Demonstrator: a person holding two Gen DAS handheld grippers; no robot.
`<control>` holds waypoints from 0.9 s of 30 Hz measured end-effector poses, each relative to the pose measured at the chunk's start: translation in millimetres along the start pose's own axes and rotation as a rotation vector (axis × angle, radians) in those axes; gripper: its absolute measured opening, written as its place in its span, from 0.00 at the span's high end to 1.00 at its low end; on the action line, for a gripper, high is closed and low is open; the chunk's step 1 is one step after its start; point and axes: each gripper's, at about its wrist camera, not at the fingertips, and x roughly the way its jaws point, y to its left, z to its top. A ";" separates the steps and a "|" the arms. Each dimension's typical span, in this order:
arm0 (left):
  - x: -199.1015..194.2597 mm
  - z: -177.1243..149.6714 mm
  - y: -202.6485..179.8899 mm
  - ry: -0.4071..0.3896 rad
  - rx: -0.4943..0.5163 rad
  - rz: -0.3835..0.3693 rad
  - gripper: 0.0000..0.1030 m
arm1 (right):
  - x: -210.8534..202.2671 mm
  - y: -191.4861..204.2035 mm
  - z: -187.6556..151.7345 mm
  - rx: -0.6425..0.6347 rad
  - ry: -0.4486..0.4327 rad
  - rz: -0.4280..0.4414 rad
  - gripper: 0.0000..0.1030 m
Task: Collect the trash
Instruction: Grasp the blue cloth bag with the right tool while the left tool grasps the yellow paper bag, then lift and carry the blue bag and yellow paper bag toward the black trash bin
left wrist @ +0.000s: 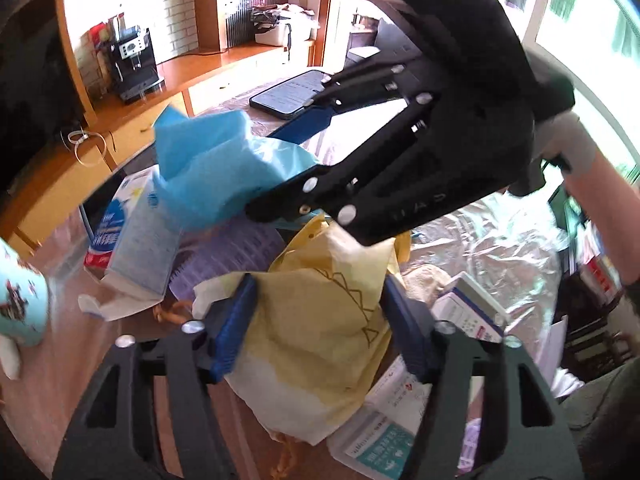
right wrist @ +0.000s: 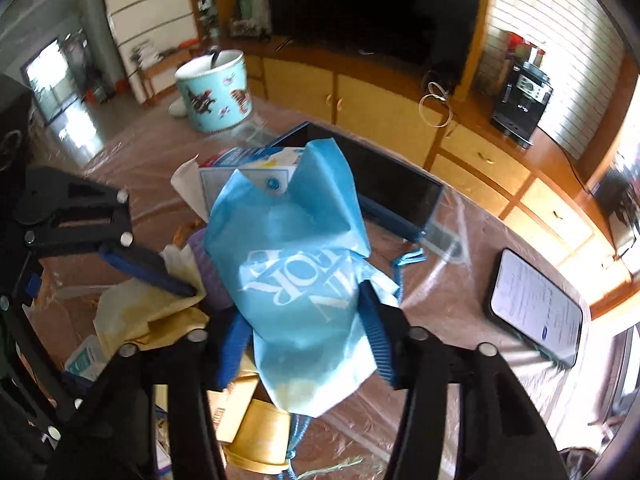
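A crumpled yellow paper bag (left wrist: 320, 312) lies on a heap of trash on the film-covered table (right wrist: 460, 280). My left gripper (left wrist: 320, 326) is shut on it, both blue pads pressing its sides. A light blue bag with white lettering (right wrist: 288, 264) sits between the pads of my right gripper (right wrist: 304, 344), which is shut on it. In the left wrist view the right gripper (left wrist: 280, 164) comes in from the upper right, clamping the blue bag (left wrist: 208, 160). One left finger (right wrist: 152, 268) shows in the right wrist view, pressed on the yellow bag (right wrist: 136, 312).
A blue-and-white carton (left wrist: 136, 232) and a purple notebook (left wrist: 224, 252) lie under the bags. Small medicine boxes (left wrist: 468, 312) sit at right. A patterned mug (right wrist: 214, 92), a dark tablet (right wrist: 384, 184) and a lit phone (right wrist: 536, 308) stand on the table.
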 end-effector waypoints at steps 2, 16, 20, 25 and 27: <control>-4.3 -3.1 -0.2 -0.009 -0.017 0.000 0.48 | -1.5 1.0 -2.1 0.010 -0.011 -0.004 0.54; -67.1 -25.4 5.0 -0.192 -0.211 -0.028 0.58 | -64.3 -0.6 -12.9 0.162 -0.236 -0.012 0.58; -89.2 -31.9 8.6 -0.270 -0.279 -0.025 0.60 | -88.3 7.0 -18.8 0.184 -0.319 -0.033 0.58; -119.2 -44.5 8.1 -0.357 -0.349 0.047 0.62 | -115.0 18.4 -35.7 0.203 -0.378 -0.055 0.58; -132.5 -53.0 10.0 -0.396 -0.377 0.046 0.62 | -126.3 21.0 -46.3 0.214 -0.400 -0.047 0.58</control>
